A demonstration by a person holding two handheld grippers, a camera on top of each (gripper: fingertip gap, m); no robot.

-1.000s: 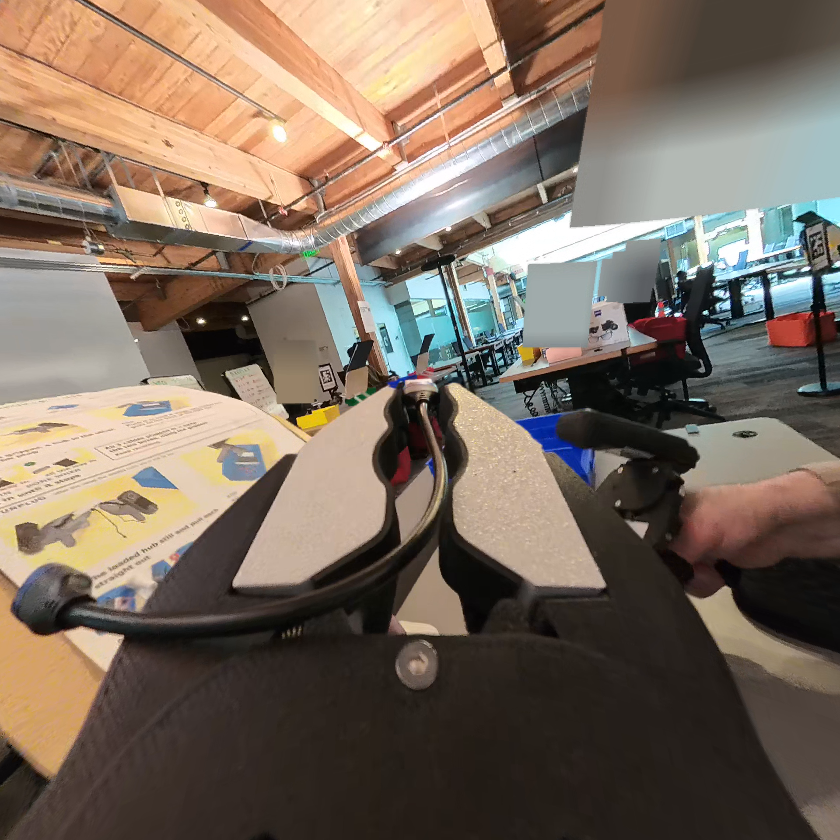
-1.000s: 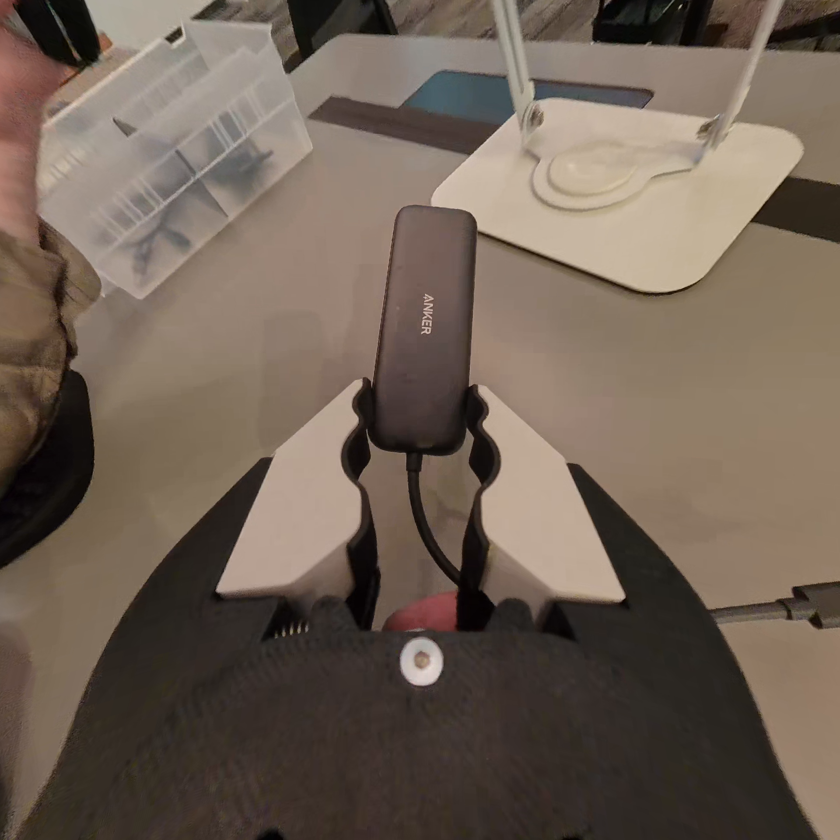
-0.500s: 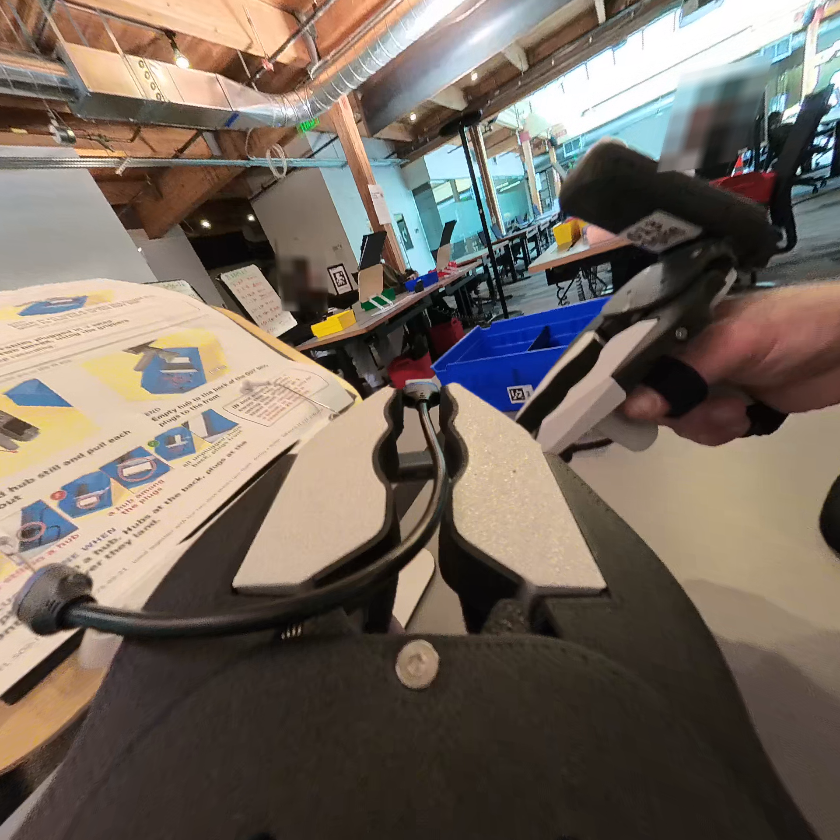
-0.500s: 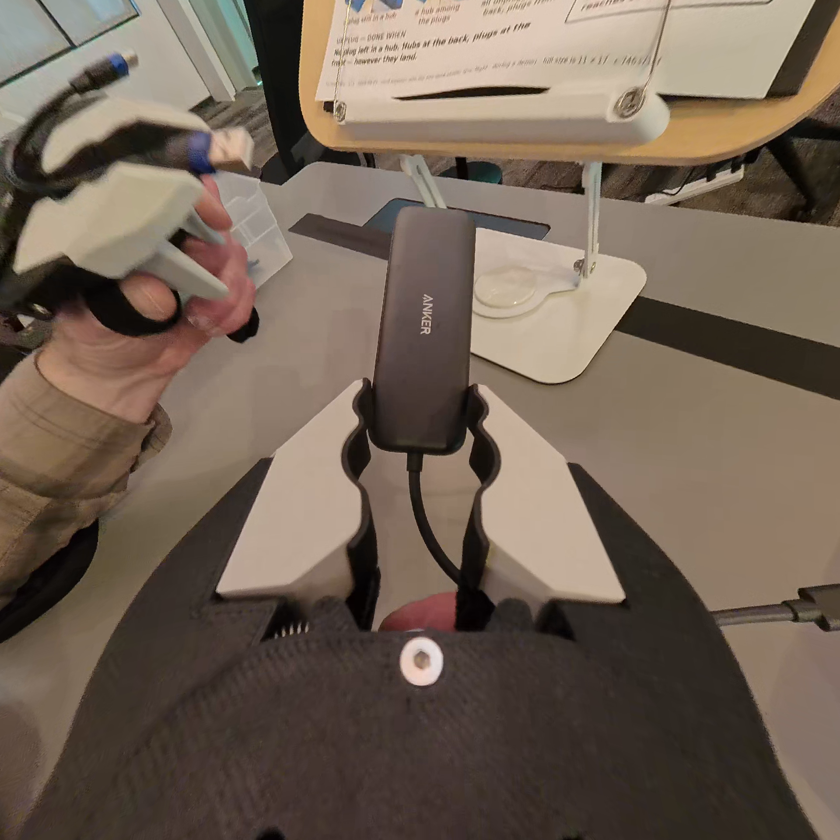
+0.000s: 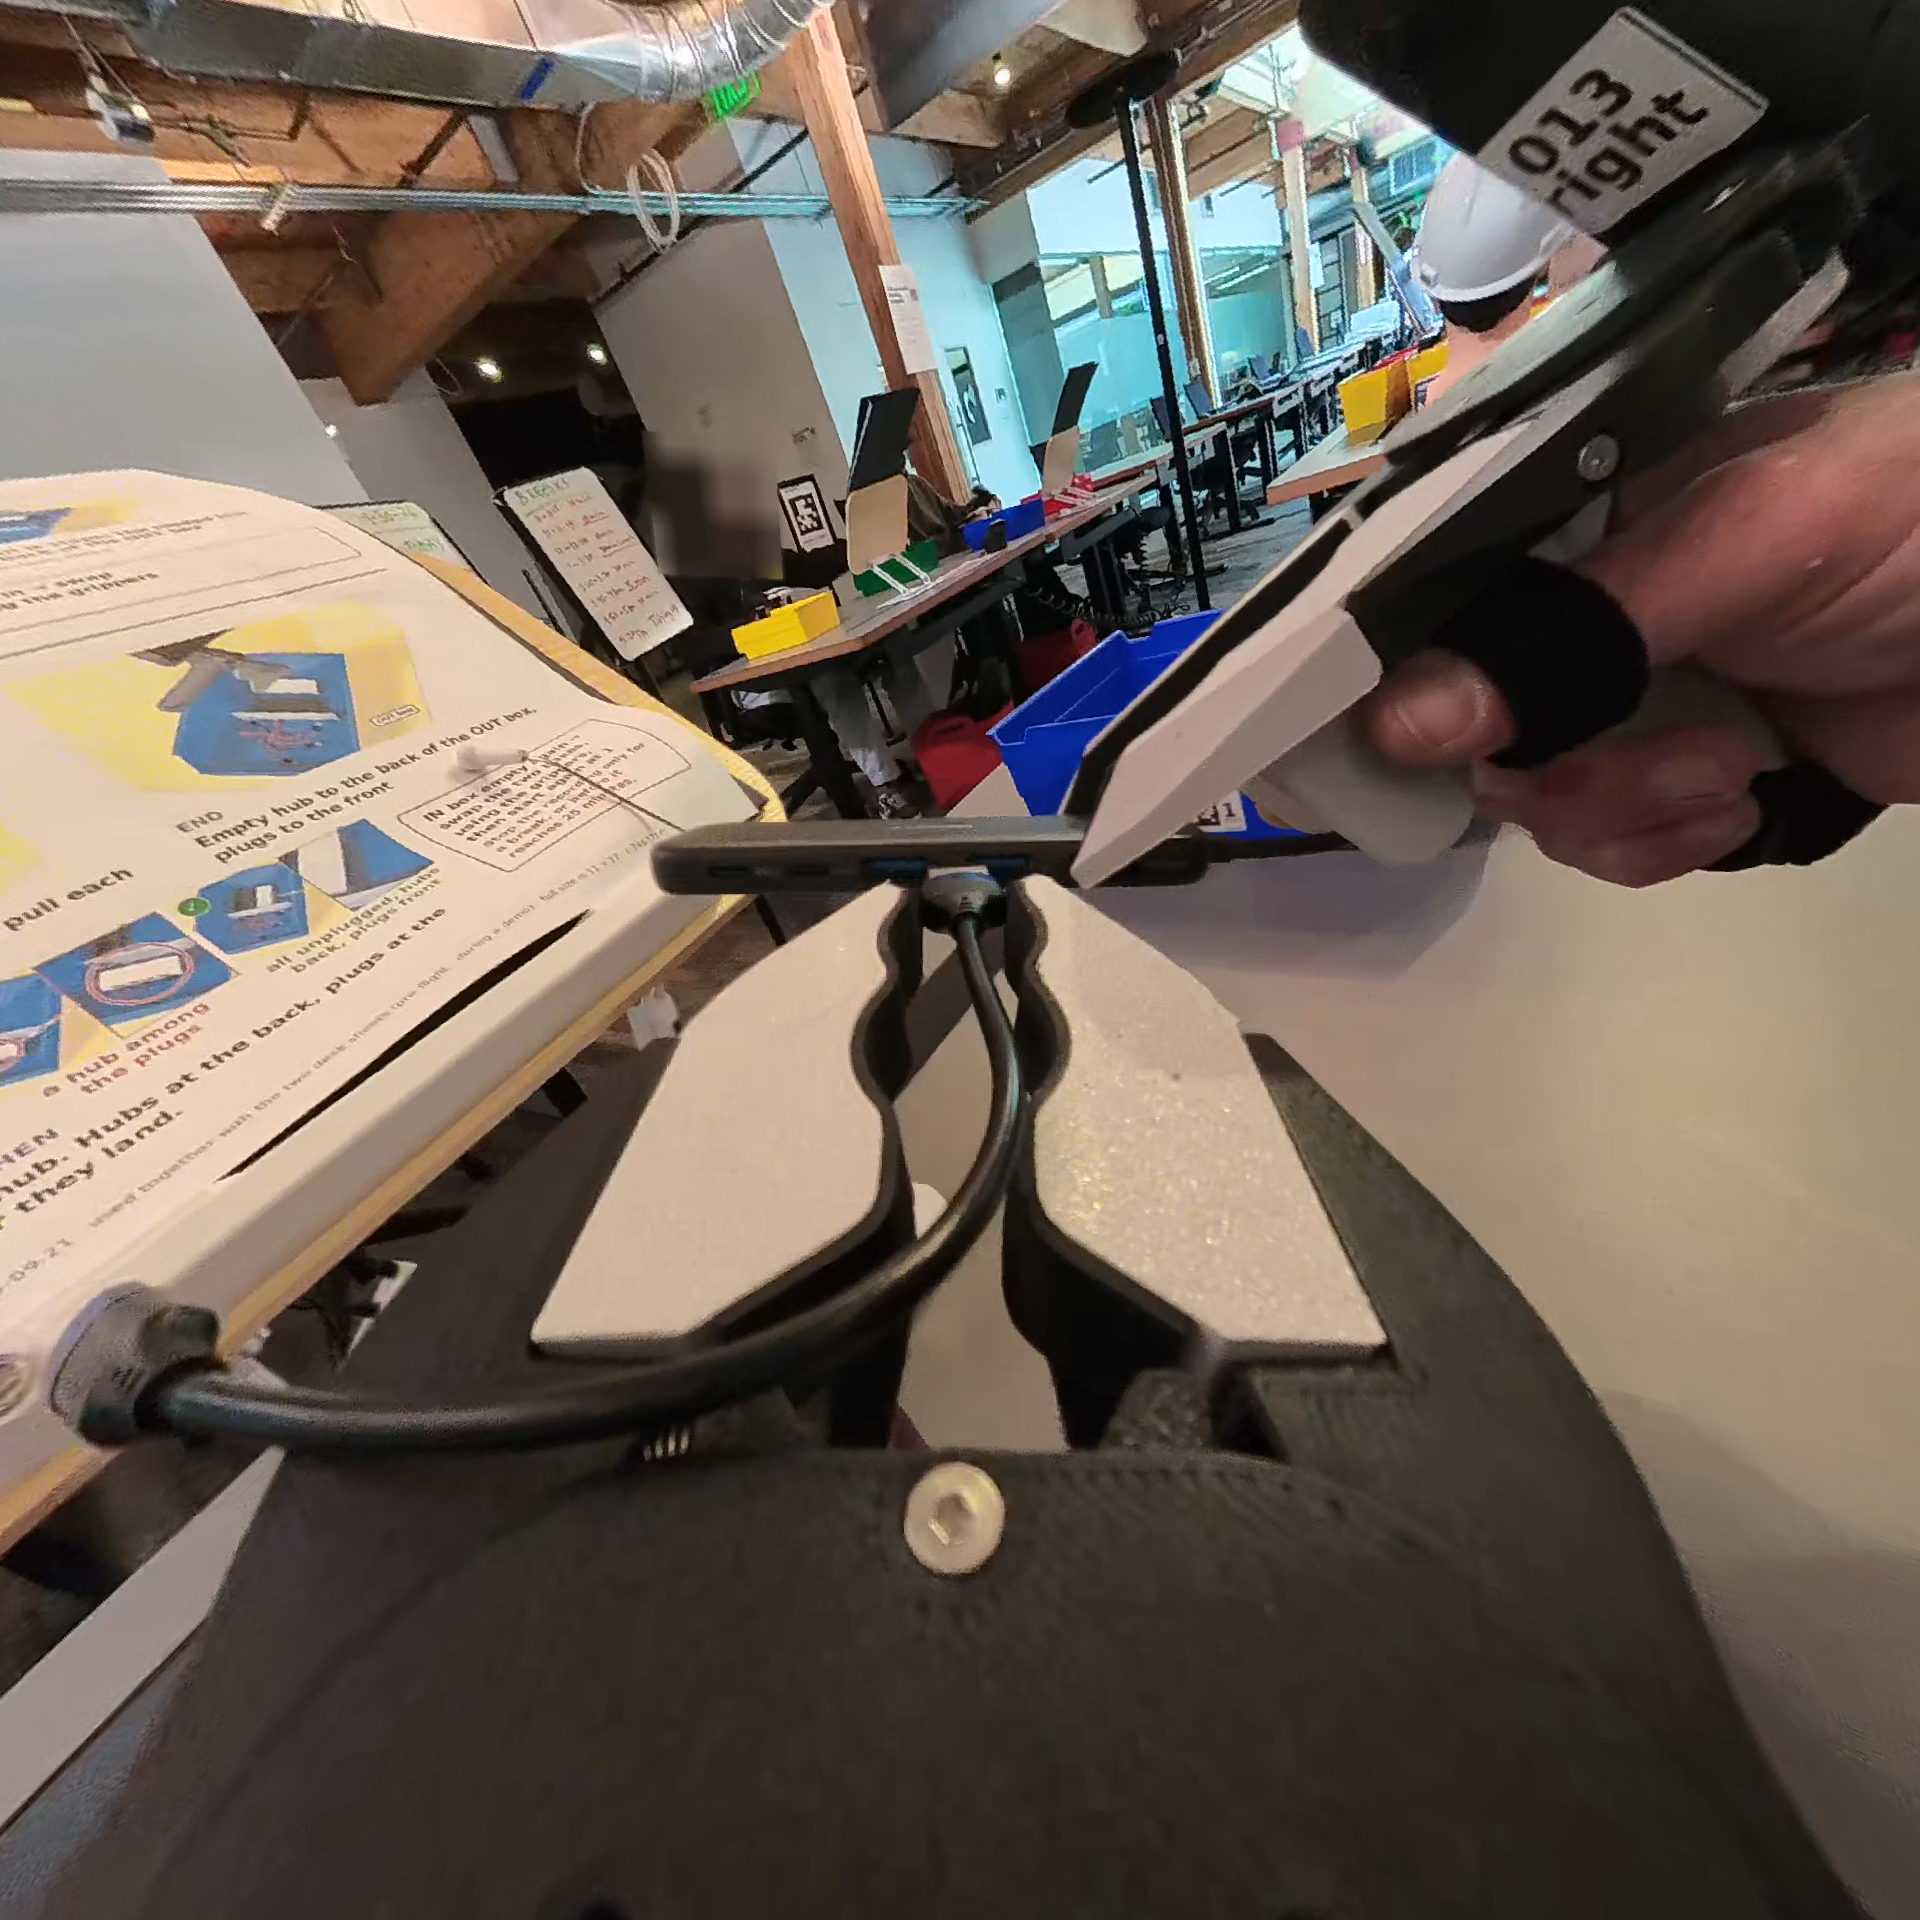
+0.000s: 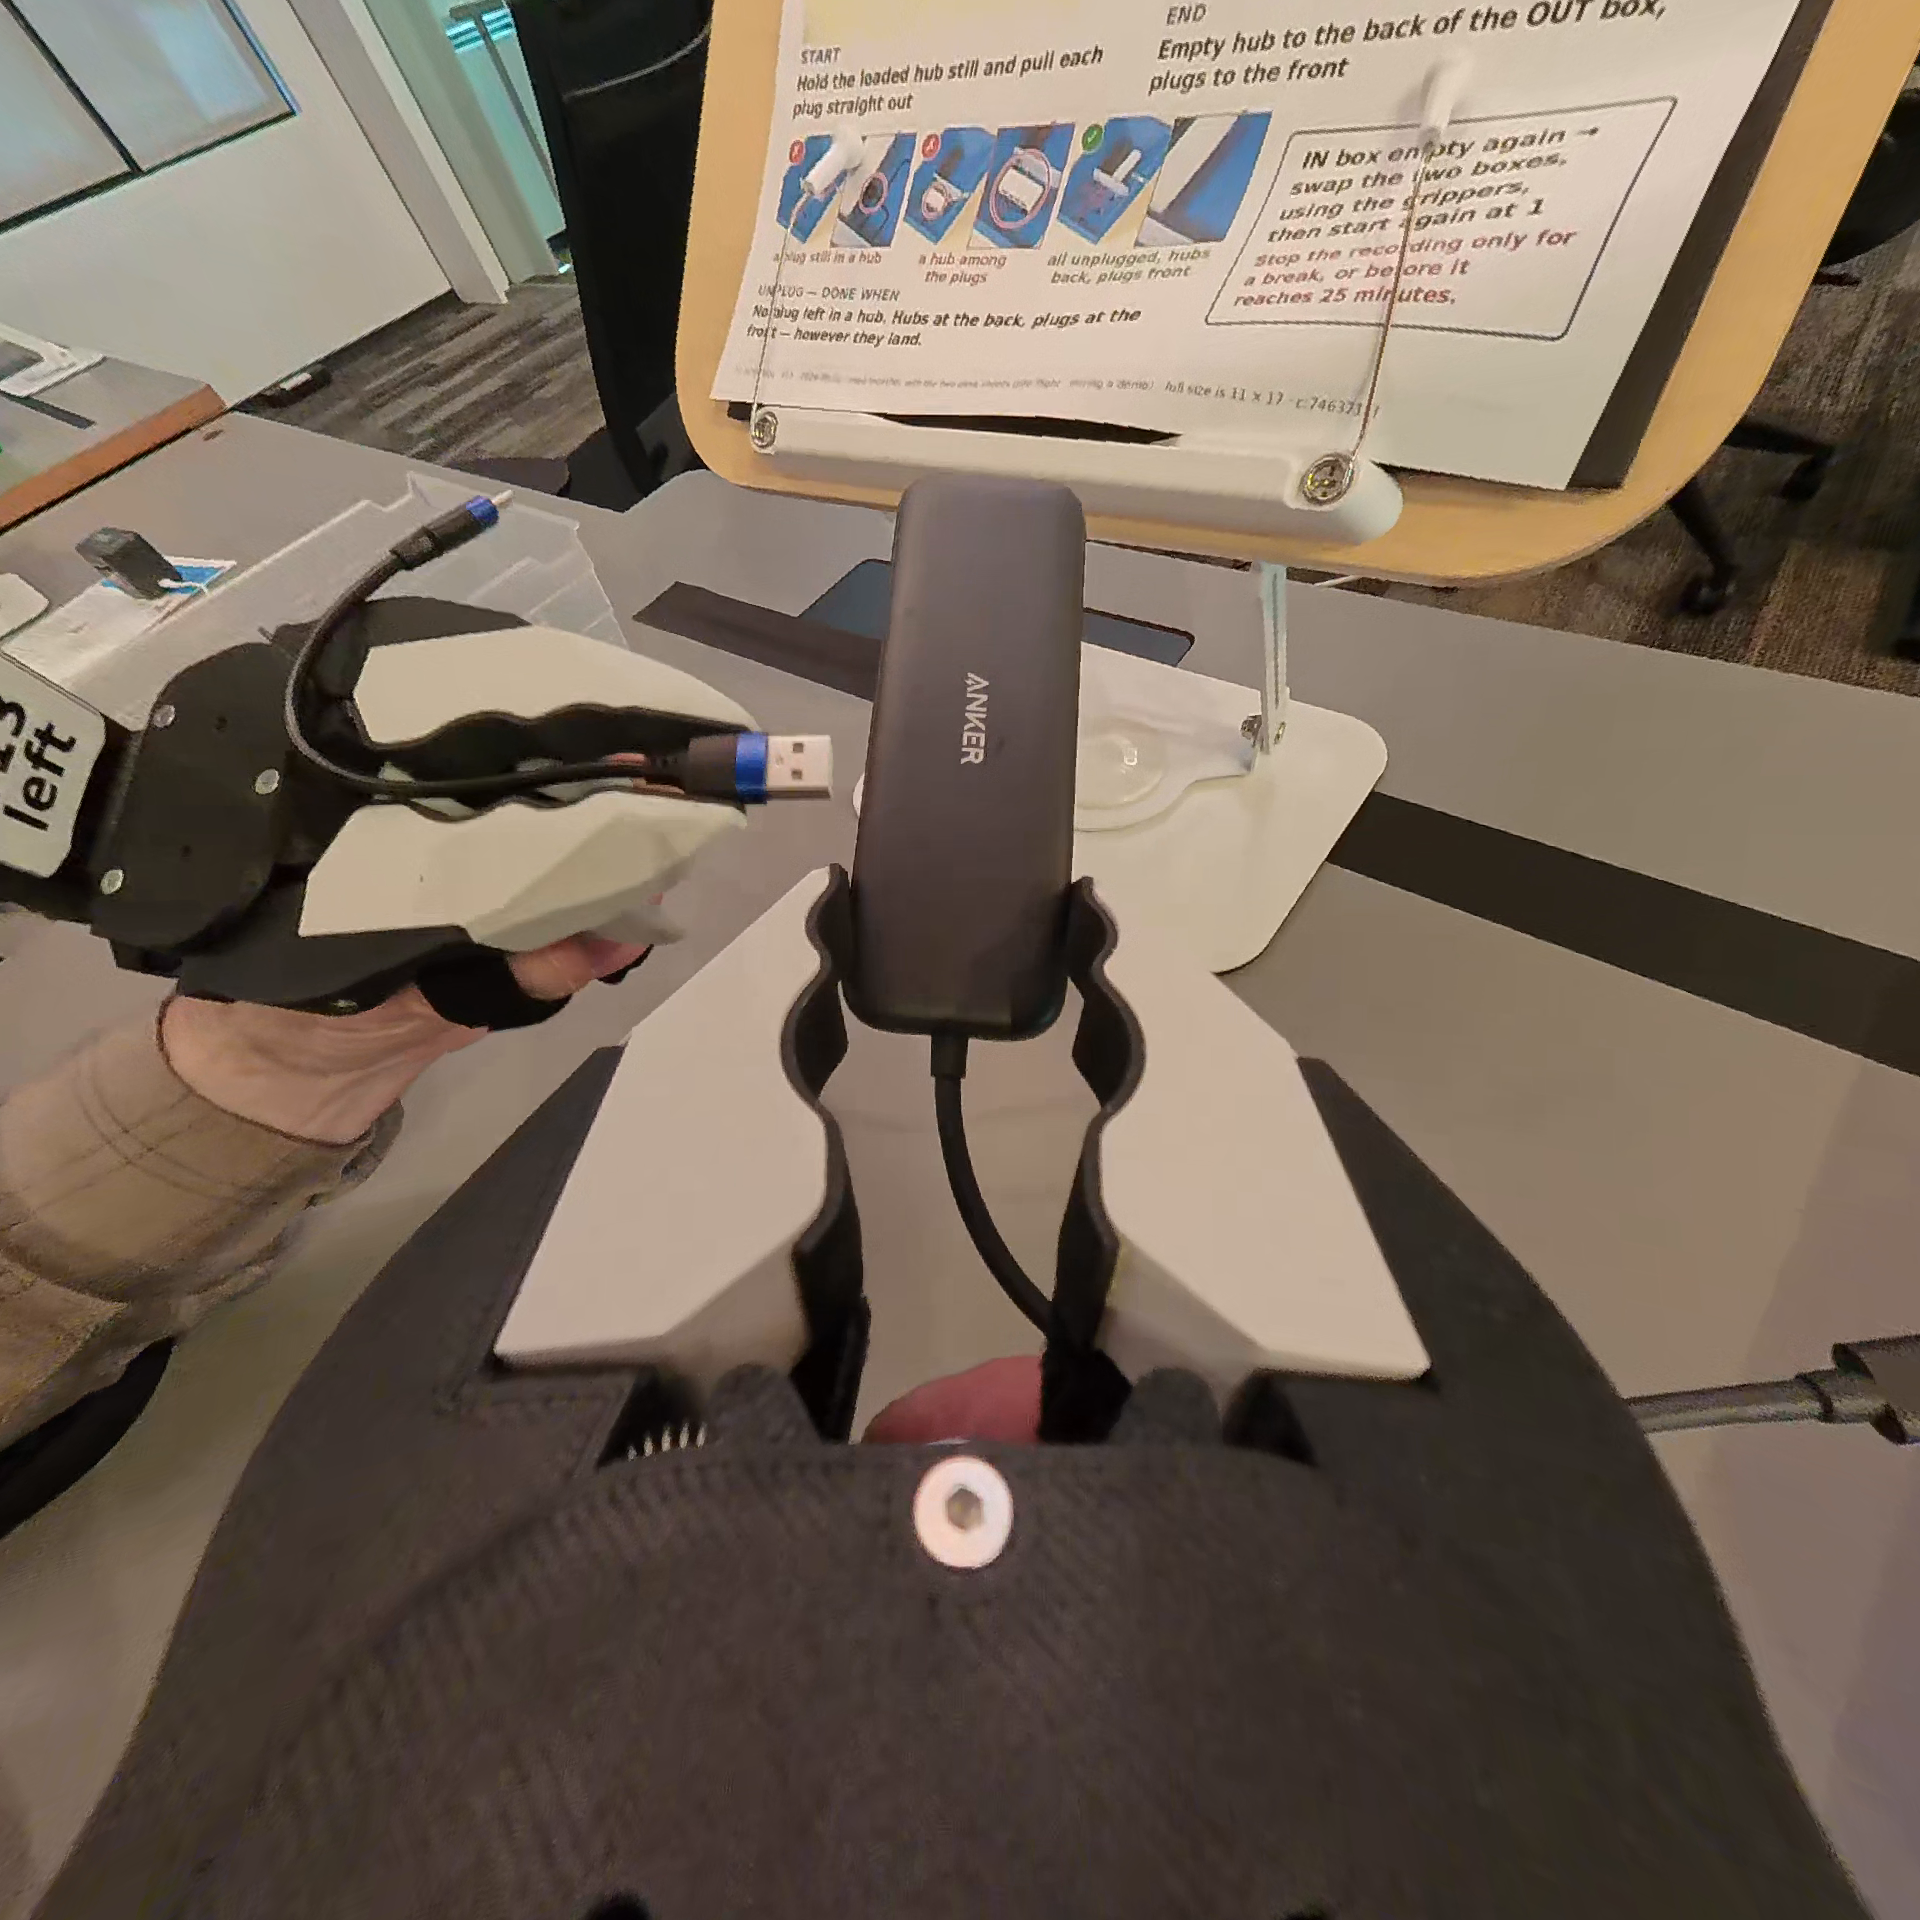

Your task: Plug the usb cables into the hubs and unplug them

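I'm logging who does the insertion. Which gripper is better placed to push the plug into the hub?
Left. The left gripper grips the USB cable, its plug pointing at the hub's side, just short of it. The right gripper only clamps the hub steady.

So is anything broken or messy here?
No, nothing looks broken or spilled. The right gripper holds the hub straight, and the left gripper holds the cable's plug just beside it, not pushed in yet. The cable only loops loosely.
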